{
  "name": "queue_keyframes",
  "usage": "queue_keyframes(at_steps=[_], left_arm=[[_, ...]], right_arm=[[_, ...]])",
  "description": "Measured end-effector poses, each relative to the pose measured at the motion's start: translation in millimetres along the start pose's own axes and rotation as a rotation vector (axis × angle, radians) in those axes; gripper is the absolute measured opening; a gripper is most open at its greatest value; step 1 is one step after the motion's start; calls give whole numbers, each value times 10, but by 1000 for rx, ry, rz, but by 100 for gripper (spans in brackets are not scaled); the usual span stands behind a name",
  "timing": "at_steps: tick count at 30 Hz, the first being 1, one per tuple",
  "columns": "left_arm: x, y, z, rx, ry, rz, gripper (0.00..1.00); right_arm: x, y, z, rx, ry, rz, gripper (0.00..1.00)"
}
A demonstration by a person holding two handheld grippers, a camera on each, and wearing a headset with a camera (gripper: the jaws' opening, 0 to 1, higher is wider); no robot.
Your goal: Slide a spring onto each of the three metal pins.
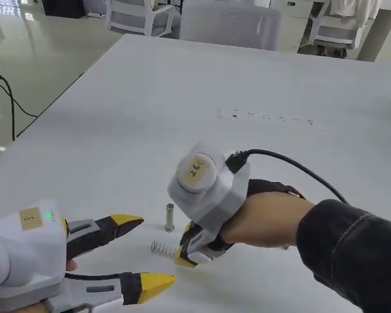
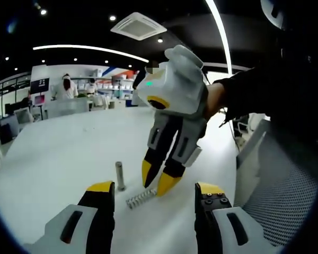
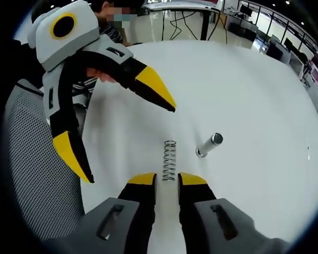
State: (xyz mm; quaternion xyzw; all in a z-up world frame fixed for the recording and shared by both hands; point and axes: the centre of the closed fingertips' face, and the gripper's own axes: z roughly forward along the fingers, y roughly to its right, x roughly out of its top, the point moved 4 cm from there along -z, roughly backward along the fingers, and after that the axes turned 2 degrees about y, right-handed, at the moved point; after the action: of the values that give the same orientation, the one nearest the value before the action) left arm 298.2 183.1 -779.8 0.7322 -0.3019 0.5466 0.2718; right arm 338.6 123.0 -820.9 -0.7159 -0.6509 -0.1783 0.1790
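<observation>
A small steel spring (image 1: 161, 248) lies flat on the white table (image 1: 182, 98). One short metal pin (image 1: 169, 216) stands upright just beyond it. My right gripper (image 1: 182, 255) points down at the spring's near end. In the right gripper view its yellow tips (image 3: 168, 179) are narrowly open and straddle the end of the spring (image 3: 169, 156), with the pin (image 3: 208, 145) to the right. My left gripper (image 1: 143, 251) hovers wide open at the lower left with nothing in it. In the left gripper view it (image 2: 155, 188) faces the spring (image 2: 140, 197), the pin (image 2: 119, 174) and the right gripper (image 2: 157, 181).
Grey office chairs (image 1: 228, 23) stand past the table's far edge. A black cable (image 1: 10, 98) runs over the floor at the left. A faint row of small marks (image 1: 267, 117) lies mid-table. A mesh chair back (image 3: 37, 174) is close behind the left gripper (image 3: 130, 143).
</observation>
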Motion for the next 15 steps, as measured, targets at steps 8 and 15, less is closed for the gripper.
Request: queue_keyframes(at_steps=[8,15], left_arm=[[0,-7,-6,2,0,1,55],[-7,-13,-11,4,0,-1,55]], right_arm=[[-34,7,60,-13,-26,0,13],[-49,6,81,-23,-27,-9,8]])
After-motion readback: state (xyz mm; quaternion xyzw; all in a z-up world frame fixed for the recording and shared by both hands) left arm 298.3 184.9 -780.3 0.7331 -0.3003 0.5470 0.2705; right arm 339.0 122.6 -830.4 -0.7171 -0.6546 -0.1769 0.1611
